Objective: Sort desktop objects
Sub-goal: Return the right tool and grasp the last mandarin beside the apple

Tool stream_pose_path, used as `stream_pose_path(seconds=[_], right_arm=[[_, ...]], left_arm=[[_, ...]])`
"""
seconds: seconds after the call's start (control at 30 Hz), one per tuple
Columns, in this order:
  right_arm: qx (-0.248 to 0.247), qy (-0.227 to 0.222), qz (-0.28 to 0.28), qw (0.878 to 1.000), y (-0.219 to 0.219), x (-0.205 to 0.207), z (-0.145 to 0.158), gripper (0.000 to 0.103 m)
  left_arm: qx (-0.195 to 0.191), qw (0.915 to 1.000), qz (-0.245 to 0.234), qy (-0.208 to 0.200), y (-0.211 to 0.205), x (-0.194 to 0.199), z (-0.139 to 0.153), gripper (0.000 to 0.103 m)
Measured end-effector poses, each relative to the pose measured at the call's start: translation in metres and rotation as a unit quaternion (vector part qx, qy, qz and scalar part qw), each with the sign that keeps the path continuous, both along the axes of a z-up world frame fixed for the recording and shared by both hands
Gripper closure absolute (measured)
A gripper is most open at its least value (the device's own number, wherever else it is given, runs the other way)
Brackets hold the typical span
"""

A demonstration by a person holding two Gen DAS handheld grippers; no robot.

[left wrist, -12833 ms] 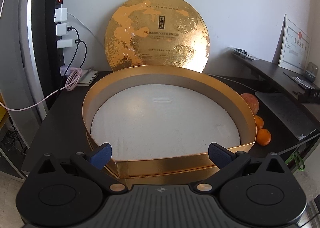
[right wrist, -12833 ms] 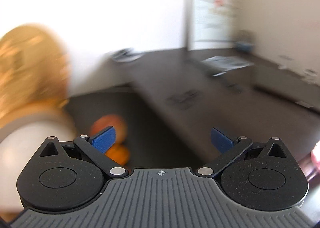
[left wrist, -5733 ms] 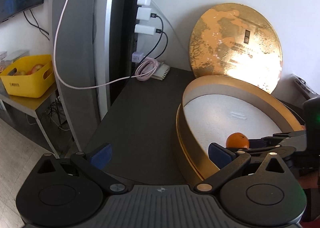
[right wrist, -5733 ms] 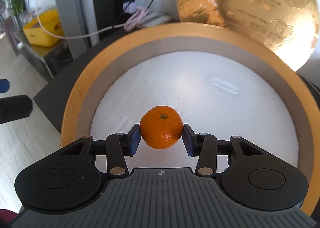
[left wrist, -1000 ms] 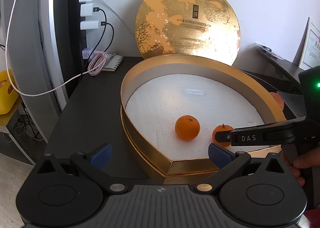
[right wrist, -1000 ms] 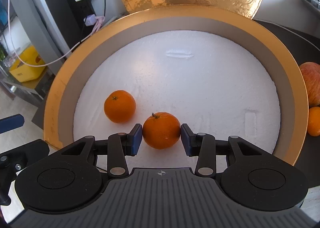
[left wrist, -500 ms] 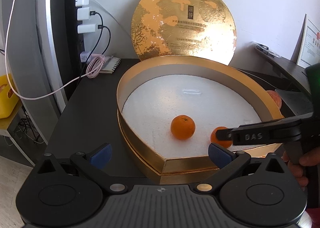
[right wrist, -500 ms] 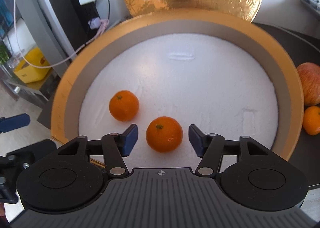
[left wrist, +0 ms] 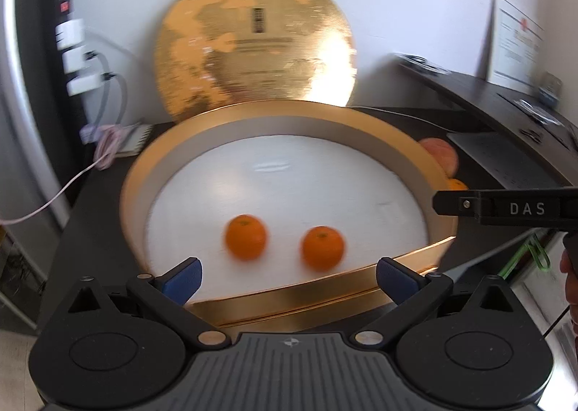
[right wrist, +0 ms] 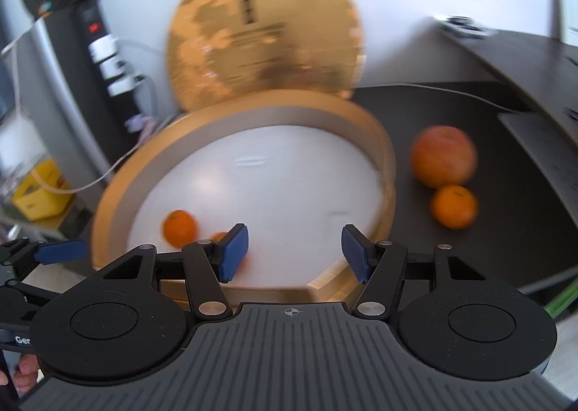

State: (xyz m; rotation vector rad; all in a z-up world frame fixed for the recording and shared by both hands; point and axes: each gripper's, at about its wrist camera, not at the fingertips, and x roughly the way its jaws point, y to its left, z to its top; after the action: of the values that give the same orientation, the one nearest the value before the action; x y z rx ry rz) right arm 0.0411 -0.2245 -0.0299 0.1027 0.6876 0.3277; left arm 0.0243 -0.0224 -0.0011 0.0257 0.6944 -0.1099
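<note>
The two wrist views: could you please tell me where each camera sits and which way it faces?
Left wrist: sits on the left tool, facing the round gold box head-on across its near rim; its open blue pads frame two tangerines. The right tool's arm and a bit of hand show at right.
Right wrist: sits on the right tool, angled toward the box's right side, with an apple and another tangerine on the dark desk; fingers show lower left.
Shared: box, leaning gold lid, tangerines inside.

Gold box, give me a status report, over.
Left gripper open, right gripper open, both empty. Two mandarins in gold box. Apple and one mandarin outside.
</note>
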Motion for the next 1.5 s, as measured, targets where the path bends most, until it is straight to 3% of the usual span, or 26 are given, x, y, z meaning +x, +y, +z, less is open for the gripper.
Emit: stream_pose_path(seconds=[0.23,0.4,0.63,0.93,1.5], right_arm=[[0.011,0.014,-0.073,0.997,-0.048,-0.001,-0.016,0.040],[0.019,0.019,-0.085,0.996,-0.056,0.003,-0.025,0.040],[0.006,0.004,-0.118,0.993,-0.063,0.019,-0.036,0.040],[-0.009,0.009,-0.148,0.989,-0.077,0.073,-0.060,0.039],[-0.024,0.031,-0.133,0.990,-0.078,0.126,-0.090,0.040]], left_arm=[[0.017,0.9983,-0.056,0.003,-0.040,0.012,-0.002,0.000],[0.027,0.9969,-0.073,0.004,-0.055,0.020,-0.002,0.000],[0.031,0.9974,-0.065,0.004,-0.057,0.029,0.001,0.000],[0.036,0.9980,-0.052,0.009,-0.053,0.041,0.002,0.000],[0.039,0.9981,-0.038,0.027,-0.050,0.054,-0.008,0.000]])
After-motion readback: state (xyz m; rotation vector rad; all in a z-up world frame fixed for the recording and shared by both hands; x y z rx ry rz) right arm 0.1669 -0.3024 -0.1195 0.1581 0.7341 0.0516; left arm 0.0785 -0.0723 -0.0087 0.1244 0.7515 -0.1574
